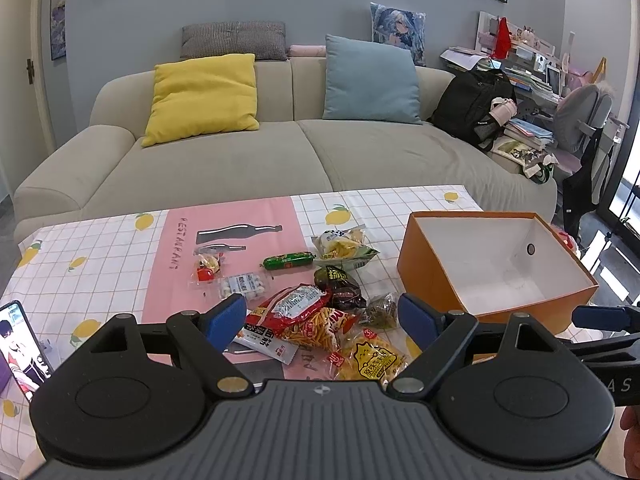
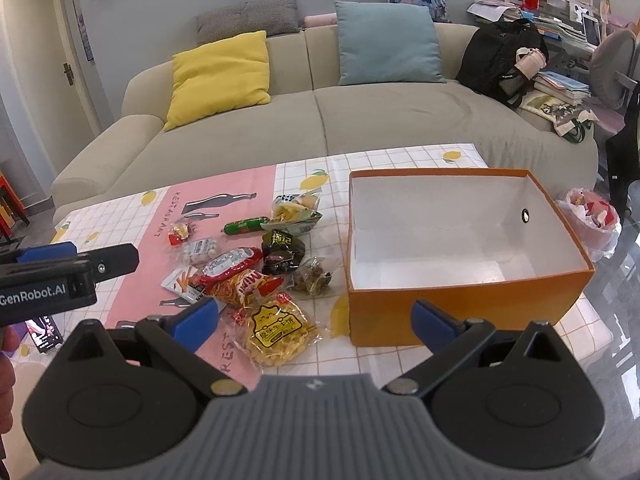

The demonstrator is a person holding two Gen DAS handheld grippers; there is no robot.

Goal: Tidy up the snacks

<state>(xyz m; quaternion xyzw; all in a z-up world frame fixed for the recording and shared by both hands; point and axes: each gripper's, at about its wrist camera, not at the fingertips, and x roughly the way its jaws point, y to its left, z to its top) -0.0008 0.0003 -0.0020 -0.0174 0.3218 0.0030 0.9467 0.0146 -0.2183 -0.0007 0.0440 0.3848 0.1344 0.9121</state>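
Observation:
Several snack packets lie in a pile [image 1: 316, 304] [image 2: 256, 272] on the lemon-print tablecloth: a green sausage [image 1: 287, 261], a dark packet [image 1: 339, 286], a red bag [image 1: 294, 307] and a yellow packet [image 2: 280, 330]. An open orange box [image 1: 492, 264] [image 2: 460, 248] with a white inside holds nothing and stands right of the pile. My left gripper [image 1: 323, 320] hovers open just before the pile, nothing between its blue pads. My right gripper [image 2: 316, 322] is open above the yellow packet and the box's near left corner. The left gripper's side shows at the left edge of the right wrist view.
A phone [image 1: 20, 344] with a lit screen lies at the table's near left. A beige sofa [image 1: 248, 152] with yellow and blue cushions stands behind the table. A plastic bag [image 2: 592, 220] sits on the floor right of the box. A black backpack [image 2: 500, 56] rests on the sofa's right end.

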